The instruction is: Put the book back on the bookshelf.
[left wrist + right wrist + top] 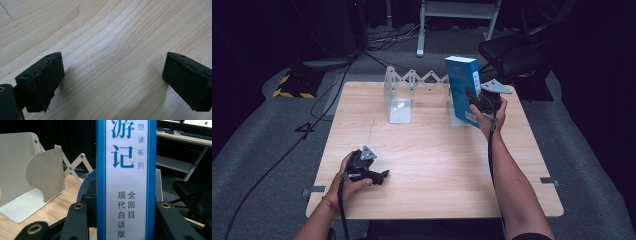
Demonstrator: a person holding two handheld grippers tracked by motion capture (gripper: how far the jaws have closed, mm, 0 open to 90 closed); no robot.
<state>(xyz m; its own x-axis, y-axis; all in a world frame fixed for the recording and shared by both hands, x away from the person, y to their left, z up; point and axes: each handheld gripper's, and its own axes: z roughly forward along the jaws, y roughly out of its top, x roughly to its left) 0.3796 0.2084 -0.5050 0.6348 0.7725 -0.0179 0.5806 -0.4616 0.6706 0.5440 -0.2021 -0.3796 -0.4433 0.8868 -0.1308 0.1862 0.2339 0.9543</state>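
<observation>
Right claw (477, 102) is clamped on a blue book (462, 85), jaws pinching it across its thickness; in the right gripper view the spine (126, 180) stands upright between the two black jaws, white panel with blue characters. Book is upright, held at the right end of the expanding bookend rack (412, 95), just in front of the rack's right plate. Cannot tell whether its bottom edge touches the counter (437, 165) or hangs just above it.

Rack is white metal, scissor links across the back, a plate at each end; left plate (30, 177) sits well left of the book, slot between them empty. Rack stands at the far edge of the counter.

Left claw (382, 176) is released, jaws spread wide with nothing between, bare wood grain (112, 50) showing between the pads. It rests low on the near-left part of the counter, well apart from the rack, idle.

Step in hand, as I read it: shelving the book, carry-in phase, book arriving at the rack's right end. Not seated yet by the look of it.

Next move calls for: keep the book vertical, bring it down so the bottom edge lands flat on the rack's base, back against the right plate, then let go only once it stands alone. Risk: a lone tall book tipping toward the empty slot on release. Left claw could come over to steady it.
</observation>
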